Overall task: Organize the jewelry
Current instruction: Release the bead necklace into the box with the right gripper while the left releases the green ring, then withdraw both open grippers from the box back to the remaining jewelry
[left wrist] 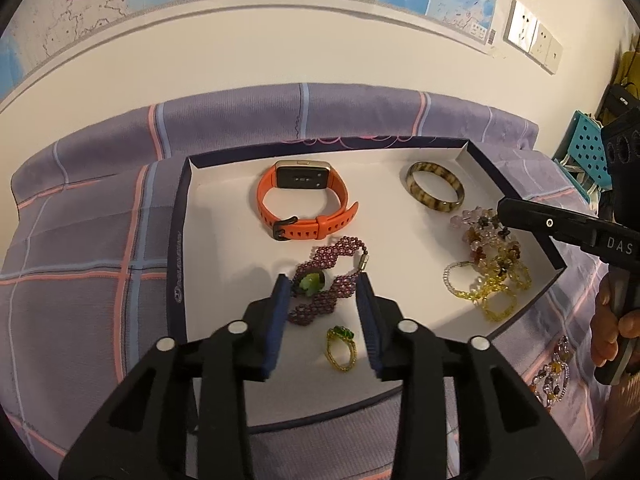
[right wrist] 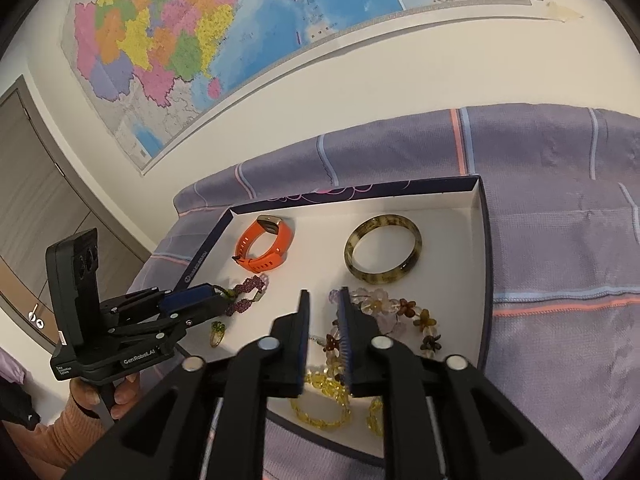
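A white tray with a navy rim (left wrist: 224, 240) (right wrist: 440, 216) lies on a purple checked cloth. In it are an orange watch (left wrist: 304, 204) (right wrist: 262, 246), a mottled bangle (left wrist: 434, 192) (right wrist: 384, 254), a purple beaded bracelet (left wrist: 344, 252) with a green stone, a small green-stone ring (left wrist: 340, 346) (right wrist: 217, 334), a flower-bead bracelet (left wrist: 488, 236) (right wrist: 400, 310) and yellow bead bracelets (left wrist: 496, 300) (right wrist: 320, 408). My left gripper (left wrist: 323, 282) (right wrist: 216, 294) is open astride the purple bracelet, pads clear of it. My right gripper (right wrist: 324, 294) (left wrist: 502, 212) hangs over the flower-bead bracelet, jaws slightly apart, gripping nothing.
Another bead bracelet (left wrist: 554, 372) lies on the cloth (right wrist: 560, 240) outside the tray's right rim, near the hand (left wrist: 608, 328) holding the right gripper. A blue perforated crate (left wrist: 588, 148) stands far right. A wall with a map (right wrist: 200, 40) rises behind the bed.
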`<state>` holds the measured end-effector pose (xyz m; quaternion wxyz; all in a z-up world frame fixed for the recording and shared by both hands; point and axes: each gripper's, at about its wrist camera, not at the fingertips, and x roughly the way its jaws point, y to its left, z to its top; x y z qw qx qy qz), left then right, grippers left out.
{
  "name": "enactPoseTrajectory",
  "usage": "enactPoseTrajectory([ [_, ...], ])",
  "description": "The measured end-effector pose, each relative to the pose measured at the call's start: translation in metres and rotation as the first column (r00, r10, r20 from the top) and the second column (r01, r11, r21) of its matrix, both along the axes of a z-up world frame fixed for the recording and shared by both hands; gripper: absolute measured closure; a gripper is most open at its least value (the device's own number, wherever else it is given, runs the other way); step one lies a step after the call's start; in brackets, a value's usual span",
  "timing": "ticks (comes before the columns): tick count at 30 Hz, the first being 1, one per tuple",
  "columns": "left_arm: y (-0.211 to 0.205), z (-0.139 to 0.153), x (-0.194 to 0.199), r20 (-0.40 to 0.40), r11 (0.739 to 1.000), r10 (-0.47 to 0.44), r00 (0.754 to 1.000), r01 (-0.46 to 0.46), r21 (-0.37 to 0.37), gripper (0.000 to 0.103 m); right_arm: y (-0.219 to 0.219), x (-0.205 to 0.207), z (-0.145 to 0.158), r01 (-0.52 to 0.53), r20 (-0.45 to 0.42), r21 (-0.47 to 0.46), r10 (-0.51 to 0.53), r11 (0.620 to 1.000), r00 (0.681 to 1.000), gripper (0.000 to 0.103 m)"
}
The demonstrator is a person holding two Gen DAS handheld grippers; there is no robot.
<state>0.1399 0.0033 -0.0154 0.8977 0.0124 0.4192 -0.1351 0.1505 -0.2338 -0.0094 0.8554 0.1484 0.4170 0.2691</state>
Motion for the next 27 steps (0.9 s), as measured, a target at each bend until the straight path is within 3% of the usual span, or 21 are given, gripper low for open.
enactPoseTrajectory([
  [3,0.000,0.004,-0.005,0.013,1.000,-0.001,1.000,0.001,0.000,0.066,-0.002,-0.005,0.001,-0.001,0.005,-0.001,0.001,1.000,1.000,0.082],
  [7,0.000,0.009,-0.015,0.034,1.000,-0.006,0.999,0.006,0.006,0.057,-0.006,-0.013,0.004,0.006,0.017,-0.006,-0.006,1.000,1.000,0.069],
  [12,0.001,0.014,-0.033,0.057,1.000,-0.011,0.998,0.010,0.020,0.056,-0.009,-0.024,0.011,0.004,0.034,-0.009,-0.004,1.000,0.999,0.066],
  [18,0.007,0.021,-0.053,0.091,1.000,0.007,0.996,-0.009,0.019,0.042,-0.007,-0.043,0.019,-0.004,0.062,-0.026,0.006,1.000,0.998,0.056],
  [27,0.017,0.029,-0.086,0.144,0.999,0.032,0.989,-0.036,0.026,0.031,-0.008,-0.075,0.028,-0.022,0.091,-0.036,0.025,0.999,0.996,0.045],
])
